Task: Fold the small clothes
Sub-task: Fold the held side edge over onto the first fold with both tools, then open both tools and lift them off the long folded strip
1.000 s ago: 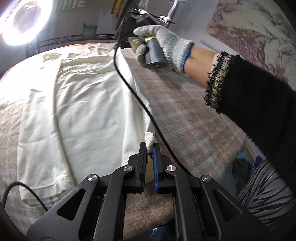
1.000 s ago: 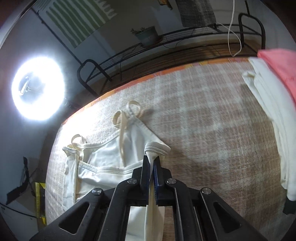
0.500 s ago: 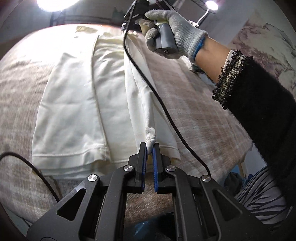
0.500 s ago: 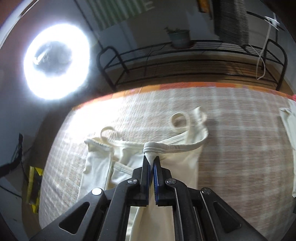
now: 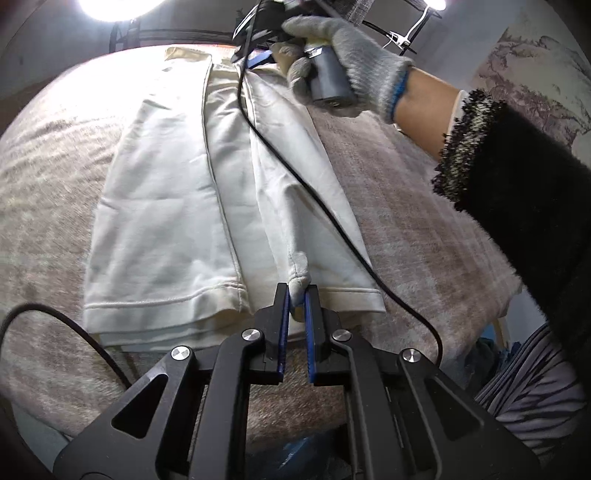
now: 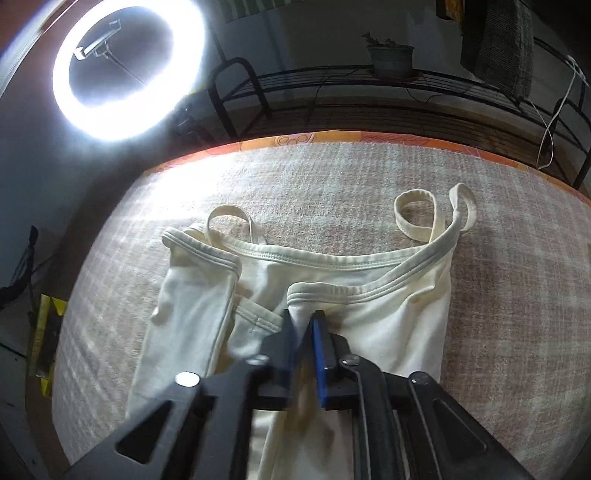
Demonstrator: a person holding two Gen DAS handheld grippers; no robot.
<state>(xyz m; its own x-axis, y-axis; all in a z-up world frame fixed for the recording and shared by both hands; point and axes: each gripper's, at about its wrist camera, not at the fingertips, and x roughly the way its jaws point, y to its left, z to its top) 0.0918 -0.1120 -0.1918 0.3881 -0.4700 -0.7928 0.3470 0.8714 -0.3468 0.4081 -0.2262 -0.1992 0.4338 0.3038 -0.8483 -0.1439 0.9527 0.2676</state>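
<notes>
Covering bed, checked blanket point(image 6: 369, 177); ring light point(image 6: 129, 70), black rail point(image 6: 369, 74) behind

No text, label, brand, number or sign can be read in either view. No printed tag or marking is shown on the cream garment point(image 6: 388, 317), and only a faint ornamental pattern, without letters, is seen on the orange border point(image 6: 295, 140) at the far edge of the bed. Green stripes point(image 6: 255, 3) are seen on the wall at the top of the right wrist view, too cut off for anything to be made out. A painted landscape point(image 5: 532, 85) is carried by the wall in the left wrist view, and no writing can be told on it.
</notes>
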